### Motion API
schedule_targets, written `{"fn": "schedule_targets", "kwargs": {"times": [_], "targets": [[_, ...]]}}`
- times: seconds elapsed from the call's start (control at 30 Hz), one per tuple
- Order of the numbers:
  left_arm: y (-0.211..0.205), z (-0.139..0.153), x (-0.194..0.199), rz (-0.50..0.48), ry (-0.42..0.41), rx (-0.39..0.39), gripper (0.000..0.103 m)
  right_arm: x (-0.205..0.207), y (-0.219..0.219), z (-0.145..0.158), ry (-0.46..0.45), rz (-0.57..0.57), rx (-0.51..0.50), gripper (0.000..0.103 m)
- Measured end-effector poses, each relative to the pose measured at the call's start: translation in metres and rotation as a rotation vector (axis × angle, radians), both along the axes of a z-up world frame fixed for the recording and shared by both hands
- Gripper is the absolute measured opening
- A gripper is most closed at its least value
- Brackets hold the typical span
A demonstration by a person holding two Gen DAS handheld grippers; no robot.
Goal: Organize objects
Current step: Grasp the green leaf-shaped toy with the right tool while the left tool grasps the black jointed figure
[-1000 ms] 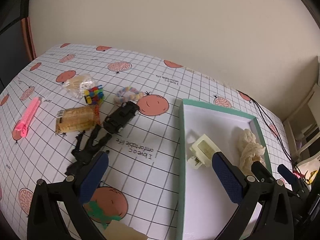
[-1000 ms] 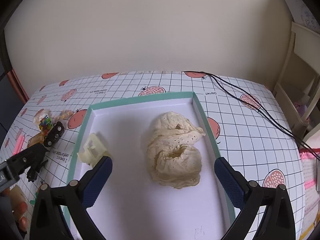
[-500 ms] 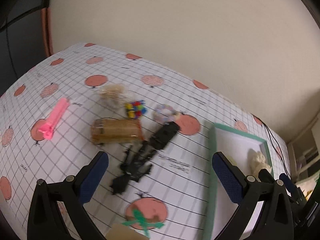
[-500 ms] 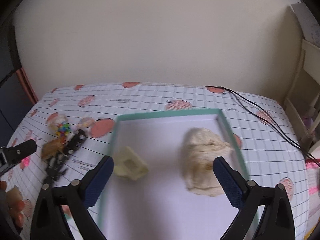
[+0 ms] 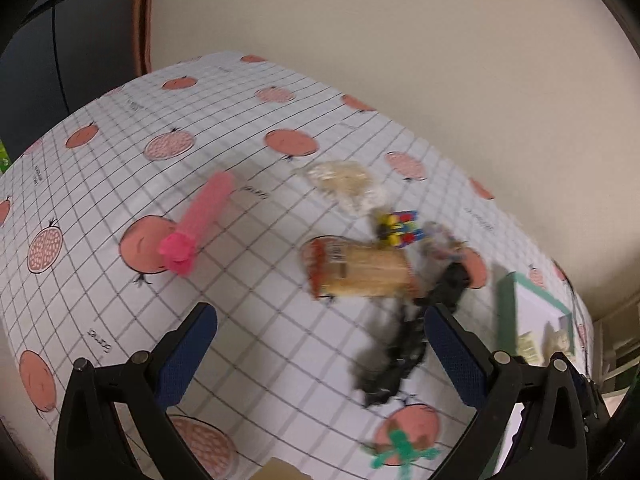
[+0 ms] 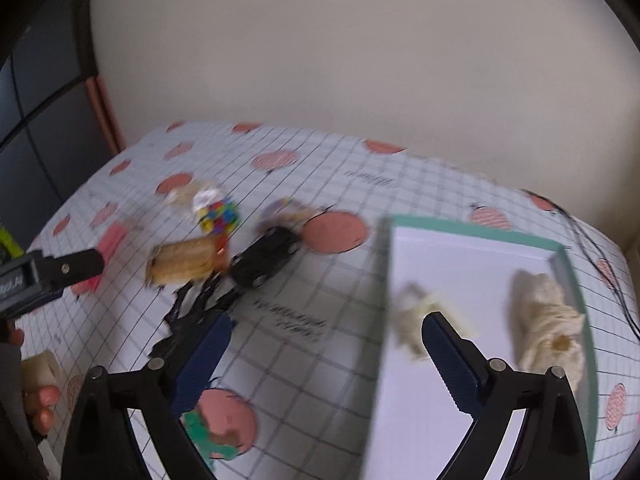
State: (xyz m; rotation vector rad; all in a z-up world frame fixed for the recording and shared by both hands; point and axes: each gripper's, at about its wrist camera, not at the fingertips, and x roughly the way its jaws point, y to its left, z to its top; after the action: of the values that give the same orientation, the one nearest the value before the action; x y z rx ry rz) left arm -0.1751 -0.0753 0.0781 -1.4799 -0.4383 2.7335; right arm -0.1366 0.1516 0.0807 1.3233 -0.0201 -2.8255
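Left gripper: jaws wide, nothing between them, poised above the tablecloth just short of the loose pile. Right gripper: likewise wide and unloaded, straddling the near left wall of the teal-rimmed tray. Both views blurred.

Step in hand, by judgement: selecting the next loose item for transfer to the tray. Best done by centring the jaws over a single object, closing across its narrow axis and lifting clear before travelling; black figure nearest the left fingers, its limbs touching the black toy car, so risk of dragging the neighbour along.

Count outside the tray: one pink tube, one wrapped snack pack, one clear crinkled bag, one multicoloured block toy, one pastel ring, one car, one figure. Count inside: one cream plastic piece, one crumpled cream cloth.
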Motion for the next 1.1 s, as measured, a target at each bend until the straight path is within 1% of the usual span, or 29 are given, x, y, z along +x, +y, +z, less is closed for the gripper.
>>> {"fn": "schedule_targets", "kwargs": {"times": [0.2,0.37,0.4,0.5,0.53,0.6,0.73,0.9,1.03,1.1], "targets": [[-0.013,-0.017,-0.004,0.001,-0.070,-0.007,0.103,-0.003,-0.026,-0.013,-0.059,0.071,-0.007,0.096],[-0.013,-0.023,-0.003,-0.001,-0.096,-0.007,0.103,-0.006,-0.041,-0.024,-0.133,0.122,-0.015,0.096],[-0.011,-0.024,-0.003,-0.006,-0.108,-0.013,0.103,-0.005,-0.045,-0.027,-0.160,0.137,-0.013,0.095],[-0.009,-0.030,-0.003,-0.023,-0.154,-0.018,0.103,-0.001,-0.052,-0.032,-0.181,0.174,0.012,0.095],[-0.009,-0.033,-0.004,-0.027,-0.177,-0.020,0.103,0.000,-0.053,-0.034,-0.193,0.183,0.013,0.095],[-0.008,-0.036,-0.004,-0.032,-0.199,-0.022,0.103,0.001,-0.054,-0.037,-0.224,0.188,0.001,0.095],[-0.007,-0.040,-0.003,-0.045,-0.228,-0.042,0.103,0.006,-0.060,-0.040,-0.252,0.232,0.016,0.095],[-0.009,-0.041,-0.003,-0.039,-0.240,-0.054,0.103,0.014,-0.058,-0.041,-0.277,0.276,0.015,0.095],[-0.007,-0.043,-0.004,-0.041,-0.247,-0.049,0.103,0.022,-0.062,-0.046,-0.300,0.320,0.054,0.095],[-0.006,-0.042,-0.004,-0.048,-0.245,-0.047,0.103,0.024,-0.061,-0.052,-0.325,0.326,0.037,0.095]]}}
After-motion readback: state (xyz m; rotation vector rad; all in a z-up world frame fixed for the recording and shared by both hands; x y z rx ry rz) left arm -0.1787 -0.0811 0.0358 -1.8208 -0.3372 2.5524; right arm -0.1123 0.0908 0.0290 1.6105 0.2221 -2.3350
